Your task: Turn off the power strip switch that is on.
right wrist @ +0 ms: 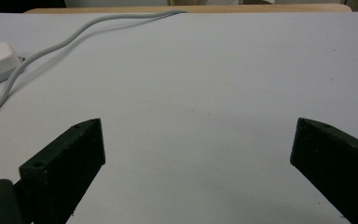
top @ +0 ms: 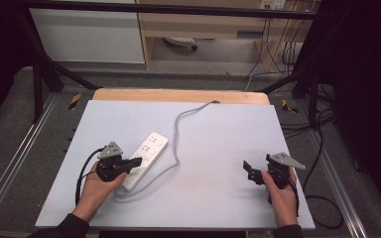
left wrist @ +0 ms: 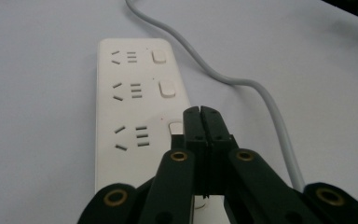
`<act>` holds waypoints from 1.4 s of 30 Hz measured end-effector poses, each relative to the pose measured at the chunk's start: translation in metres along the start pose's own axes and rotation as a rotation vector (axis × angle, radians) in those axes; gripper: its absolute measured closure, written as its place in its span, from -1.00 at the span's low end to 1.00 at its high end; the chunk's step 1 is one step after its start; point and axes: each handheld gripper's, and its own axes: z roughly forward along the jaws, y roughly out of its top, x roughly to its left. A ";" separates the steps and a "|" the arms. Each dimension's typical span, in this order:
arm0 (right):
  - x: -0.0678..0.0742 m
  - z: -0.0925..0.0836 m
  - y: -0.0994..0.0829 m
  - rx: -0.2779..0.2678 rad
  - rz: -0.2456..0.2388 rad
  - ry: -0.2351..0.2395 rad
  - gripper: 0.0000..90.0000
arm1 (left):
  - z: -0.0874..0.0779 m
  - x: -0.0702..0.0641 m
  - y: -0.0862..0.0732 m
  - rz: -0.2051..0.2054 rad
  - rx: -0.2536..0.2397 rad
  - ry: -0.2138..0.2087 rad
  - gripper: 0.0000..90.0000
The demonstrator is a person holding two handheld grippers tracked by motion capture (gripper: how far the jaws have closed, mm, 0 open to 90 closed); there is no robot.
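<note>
Apparently the work in hand is pressing a switch on the white power strip (left wrist: 137,116), and it is looking to be at its very point of contact. Nearest in the left gripper view, the left hand-held gripper (left wrist: 201,111) is reaching forward with its jaws pressed together, nothing between them, and its joined tip is sitting over the closest of the three switches (left wrist: 175,127), partly hiding it. Whether the tip is actually bearing down on that button or just hovering above it, I cannot tell. Beyond it, the middle switch (left wrist: 167,88) and the far switch (left wrist: 158,56) are lying untouched, each beside its own set of sockets.

In the high view, the strip is lying slantwise on the pale grey surface (top: 218,198), left of centre, under the left gripper. Its grey cable (top: 178,126) is looping from the near end, round to the right and away to the far edge.

Well apart on the right, the right hand-held gripper (top: 250,171) is waiting with its jaws standing wide and empty over bare surface.

As a judgement, one switch is being dealt with now, and two further switches may be left.
</note>
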 end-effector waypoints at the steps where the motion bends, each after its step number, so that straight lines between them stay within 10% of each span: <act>1: 0.000 0.000 0.000 -0.006 0.002 -0.001 -0.92 | 0.001 0.000 -0.001 0.000 0.004 0.000 1.00; 42: 0.000 0.000 0.000 0.009 -0.006 0.000 -0.92 | 0.032 0.005 0.010 -0.015 0.085 0.034 1.00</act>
